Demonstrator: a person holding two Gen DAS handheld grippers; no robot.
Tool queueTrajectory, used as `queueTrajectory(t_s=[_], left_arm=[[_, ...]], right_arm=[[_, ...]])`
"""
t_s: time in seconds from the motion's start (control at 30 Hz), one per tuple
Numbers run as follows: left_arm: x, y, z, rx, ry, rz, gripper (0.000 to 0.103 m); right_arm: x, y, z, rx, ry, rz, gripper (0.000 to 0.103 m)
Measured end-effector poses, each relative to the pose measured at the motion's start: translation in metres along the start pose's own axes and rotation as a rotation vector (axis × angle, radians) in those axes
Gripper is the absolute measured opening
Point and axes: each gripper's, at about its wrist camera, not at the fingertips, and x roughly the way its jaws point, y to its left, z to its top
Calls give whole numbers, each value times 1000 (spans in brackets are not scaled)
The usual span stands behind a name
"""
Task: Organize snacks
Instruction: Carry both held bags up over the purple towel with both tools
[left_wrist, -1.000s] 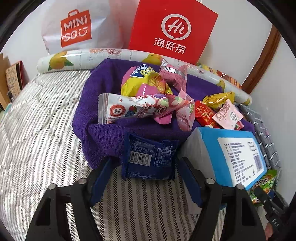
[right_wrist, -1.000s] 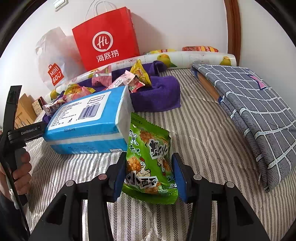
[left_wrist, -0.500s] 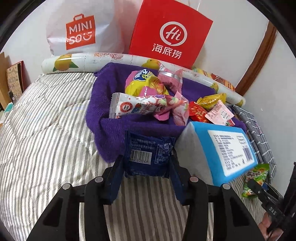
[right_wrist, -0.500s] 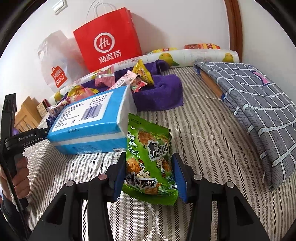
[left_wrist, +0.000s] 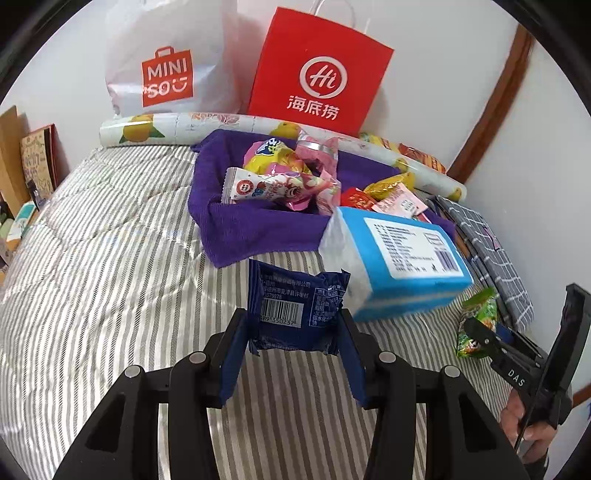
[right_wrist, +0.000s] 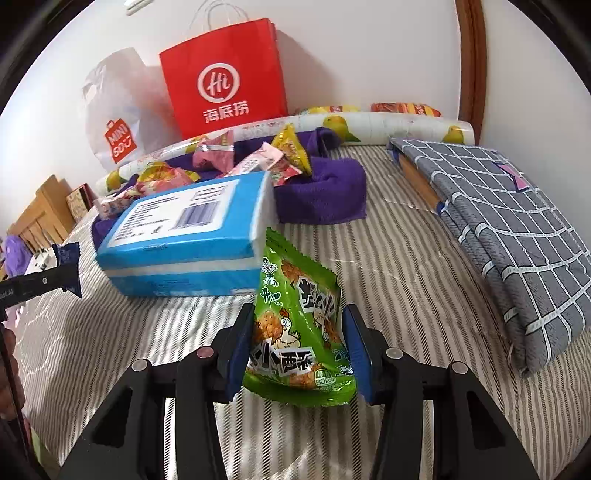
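Note:
My left gripper (left_wrist: 293, 332) is shut on a dark blue snack packet (left_wrist: 295, 304) with a barcode, held upright above the striped bed. My right gripper (right_wrist: 297, 339) is shut on a green snack bag (right_wrist: 295, 325) printed with a cartoon chicken, also lifted off the cover. Behind both lies a purple towel (left_wrist: 243, 229) heaped with several pink, yellow and red snack packets (left_wrist: 280, 181). A blue and white tissue pack (left_wrist: 402, 258) rests in front of the towel. In the left wrist view the green bag (left_wrist: 476, 325) shows at the right edge, and the blue packet (right_wrist: 68, 267) appears at the left of the right wrist view.
A red paper bag (left_wrist: 317, 74) and a white plastic shopping bag (left_wrist: 166, 62) lean on the wall behind a fruit-printed roll (left_wrist: 177, 125). A folded grey checked blanket (right_wrist: 517, 229) lies at the right. Wooden furniture (right_wrist: 40, 210) stands past the bed's left side.
My left gripper closed on the blue packet beside the towel, lifted it and drew back from the towel. The right gripper kept holding the green bag in about the same place.

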Motion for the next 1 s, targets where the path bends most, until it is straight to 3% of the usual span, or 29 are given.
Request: queueTrajectory(t_s=[0.3, 0.5, 0.77, 1.0], left_arm=[[-25, -15, -7, 28, -25, -41, 45], [-37, -19, -8, 35, -40, -48, 45], [-35, -20, -9, 26, -21, -76, 45], [-37, -32, -7, 56, -23, -90, 45]], right_arm=[[-34, 26, 1, -22, -46, 40, 42], [-28, 31, -4, -59, -11, 19, 40], [-11, 19, -16, -5, 53, 52, 58], [-8, 31, -17, -77, 30, 6, 47]])
